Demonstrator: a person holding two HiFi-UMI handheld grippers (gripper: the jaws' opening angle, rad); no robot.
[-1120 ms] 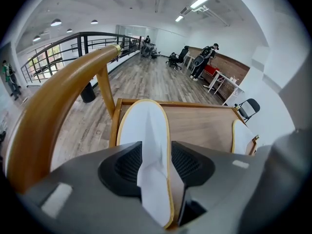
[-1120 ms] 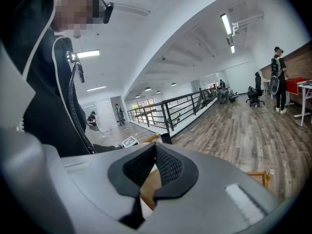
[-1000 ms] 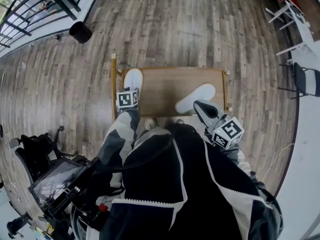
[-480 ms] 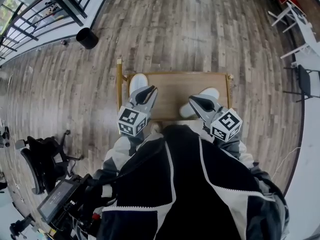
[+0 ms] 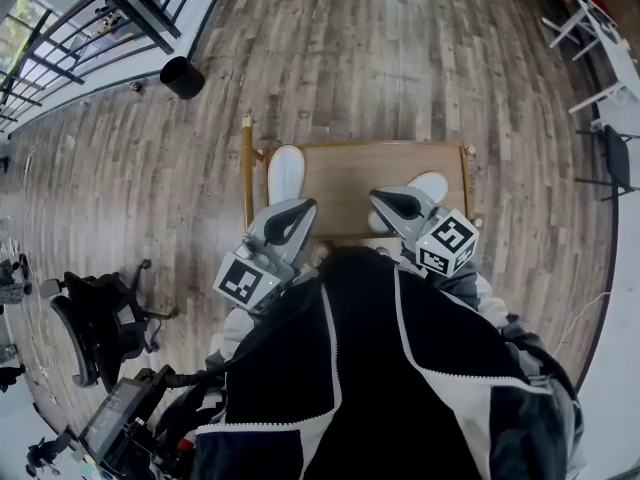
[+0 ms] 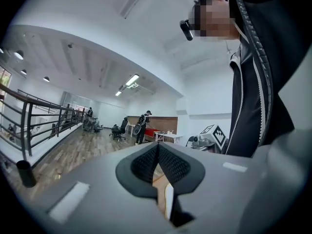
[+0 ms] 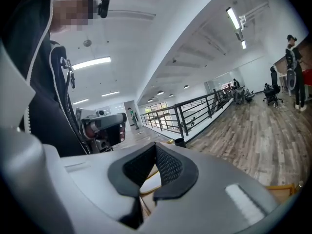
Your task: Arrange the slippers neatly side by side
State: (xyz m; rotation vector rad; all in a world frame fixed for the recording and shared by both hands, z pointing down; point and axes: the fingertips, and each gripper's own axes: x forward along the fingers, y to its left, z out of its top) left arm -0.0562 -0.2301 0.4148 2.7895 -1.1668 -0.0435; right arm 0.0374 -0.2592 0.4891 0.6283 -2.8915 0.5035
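Observation:
Two white slippers lie on a low wooden platform (image 5: 350,173). The left slipper (image 5: 285,171) lies lengthwise near the platform's left edge. The right slipper (image 5: 432,184) lies at a slant near the right edge, half hidden behind my right gripper (image 5: 383,200). My left gripper (image 5: 299,209) is raised in front of my chest, clear of the left slipper; its jaws have just been closing and now meet with nothing between them. In the left gripper view the pads (image 6: 146,162) touch. The right gripper's pads (image 7: 165,165) also touch, empty.
A black bin (image 5: 182,76) stands on the wood floor far left, beside a black railing (image 5: 95,23). An office chair (image 5: 95,323) and equipment sit at the near left. White tables and chairs (image 5: 600,58) line the right side. Brass posts (image 5: 247,126) mark the platform's corners.
My left gripper has lifted off the left slipper and come back toward my chest, its jaws closing on nothing. The right gripper has shifted slightly left.

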